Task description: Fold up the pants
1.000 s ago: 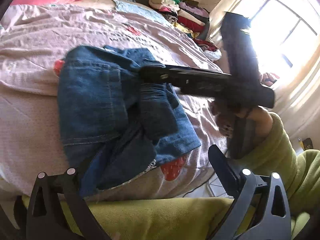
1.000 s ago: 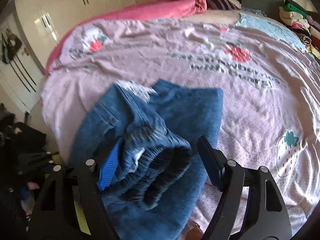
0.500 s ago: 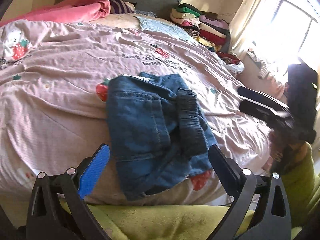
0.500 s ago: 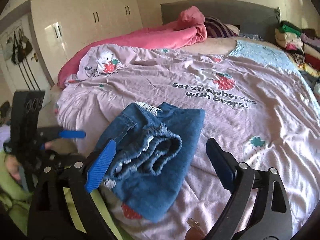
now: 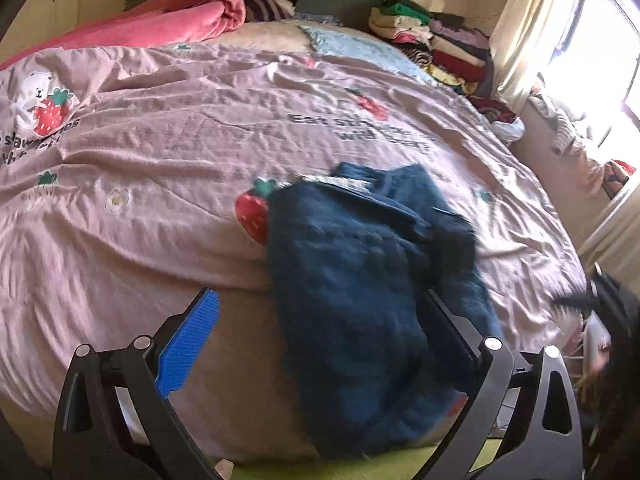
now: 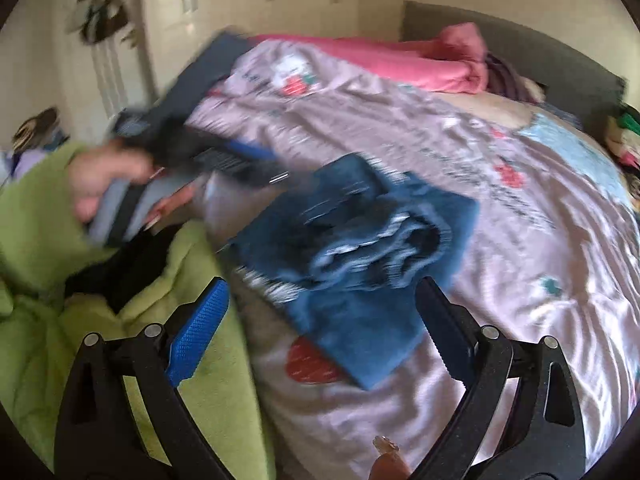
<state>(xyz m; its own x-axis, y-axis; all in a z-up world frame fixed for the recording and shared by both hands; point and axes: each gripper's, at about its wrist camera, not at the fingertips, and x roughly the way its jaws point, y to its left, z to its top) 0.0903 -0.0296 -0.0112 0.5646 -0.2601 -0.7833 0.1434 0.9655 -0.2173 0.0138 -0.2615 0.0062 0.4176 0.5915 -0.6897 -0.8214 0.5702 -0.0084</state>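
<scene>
The blue denim pants (image 5: 372, 280) lie folded in a compact bundle near the front edge of the pink strawberry bedspread (image 5: 160, 160). In the right wrist view the pants (image 6: 360, 248) show the elastic waistband on top. My left gripper (image 5: 320, 320) is open and empty, held back from the bundle's near edge. My right gripper (image 6: 320, 308) is open and empty, just short of the pants. The left gripper also shows in the right wrist view (image 6: 240, 160), blurred, at the bundle's left side. Part of the right gripper shows at the right edge of the left wrist view (image 5: 608, 304).
A pink blanket (image 5: 160, 20) lies by the headboard. A stack of folded clothes (image 5: 432, 44) stands at the far right corner. A window (image 5: 600, 40) is on the right. My green sleeve (image 6: 60, 240) fills the lower left.
Both grippers have let go of the pants and pulled back from the bed. The folded bundle now rests alone on the bedspread. Both views are blurred from motion.
</scene>
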